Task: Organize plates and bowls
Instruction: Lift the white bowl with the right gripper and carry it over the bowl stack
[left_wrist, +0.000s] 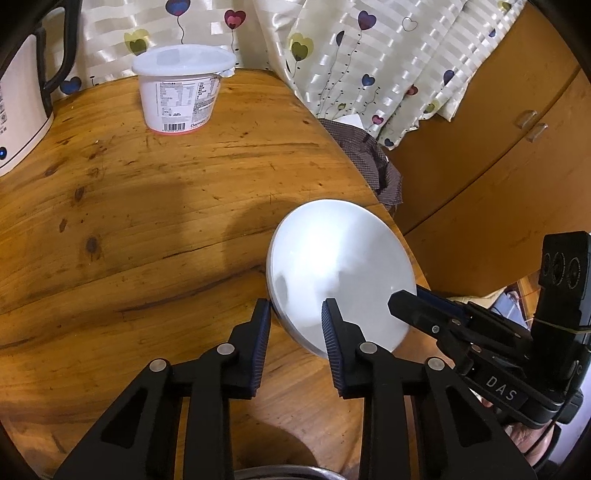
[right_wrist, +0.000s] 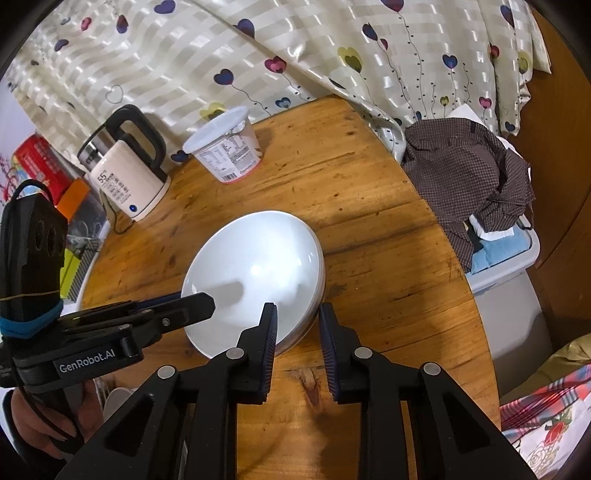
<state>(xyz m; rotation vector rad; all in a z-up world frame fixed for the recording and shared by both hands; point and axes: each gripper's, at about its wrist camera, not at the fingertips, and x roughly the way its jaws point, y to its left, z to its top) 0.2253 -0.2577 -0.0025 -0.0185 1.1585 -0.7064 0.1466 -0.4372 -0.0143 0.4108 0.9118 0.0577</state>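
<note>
Both grippers' jaws straddle, not visibly pinching, the rim of a glossy white bowl (left_wrist: 340, 273) (plain, unpatterned).

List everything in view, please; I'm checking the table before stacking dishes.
plate: one seen, white, table's near edge
tub: one, white, lidded, far side of table
kettle: one, cream and black, beside tub
table: one, brown wood, under all these
curtain: one, cream with hearts, behind table
checked cloth: one, dark brown, beside the table
left gripper: one, black, open astride plate rim
right gripper: one, black, open astride plate rim
</note>
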